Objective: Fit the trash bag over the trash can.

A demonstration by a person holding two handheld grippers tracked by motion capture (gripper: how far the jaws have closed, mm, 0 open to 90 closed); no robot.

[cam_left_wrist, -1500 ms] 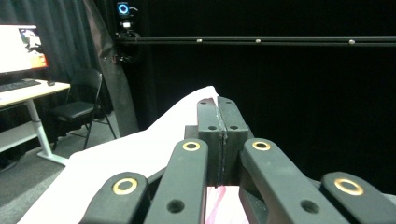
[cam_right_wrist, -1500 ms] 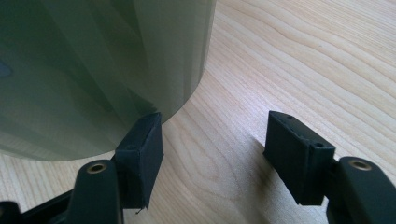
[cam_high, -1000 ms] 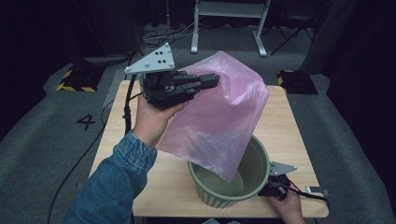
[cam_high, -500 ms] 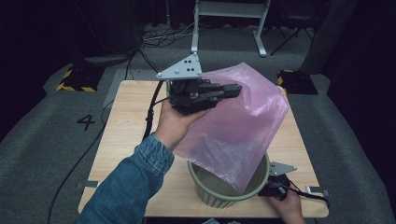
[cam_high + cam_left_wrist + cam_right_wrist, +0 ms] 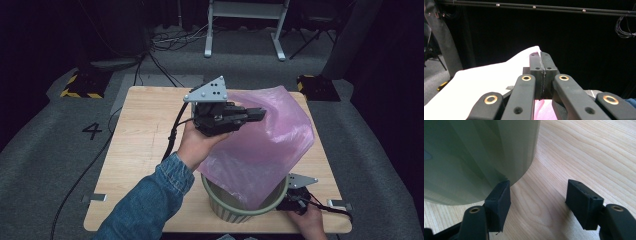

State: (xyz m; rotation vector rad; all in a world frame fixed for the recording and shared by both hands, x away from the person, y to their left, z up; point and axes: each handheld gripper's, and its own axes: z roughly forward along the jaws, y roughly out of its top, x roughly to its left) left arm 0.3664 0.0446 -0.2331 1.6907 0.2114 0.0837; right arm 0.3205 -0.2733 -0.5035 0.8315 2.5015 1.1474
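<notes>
The left tool (image 5: 250, 114) has its jaws pressed together on the upper edge of a pink plastic bag (image 5: 265, 150), and the film shows pinched between them in the left gripper view (image 5: 499, 82). From that pinch the bag hangs down and toward the person. Its long axis slopes from the held top edge to its lower end, which already dips inside the mouth of the green ribbed bin (image 5: 240, 210). So the bin lies below the left tool and on the person's side of it, and the coming move, as I judge it, is a further drop along that slope to seat the bag in the bin.

The right tool (image 5: 295, 202) rests low on the bench (image 5: 140, 150), just beside the bin's outer wall. Its jaws stand apart with nothing between them, and one pad (image 5: 499, 202) seems to touch the bin's side (image 5: 474, 157) or sit just off it. This right tool is by far the nearer to the bin, while the left one alone carries the bag.

Count: one bag, one bin, two tools.
</notes>
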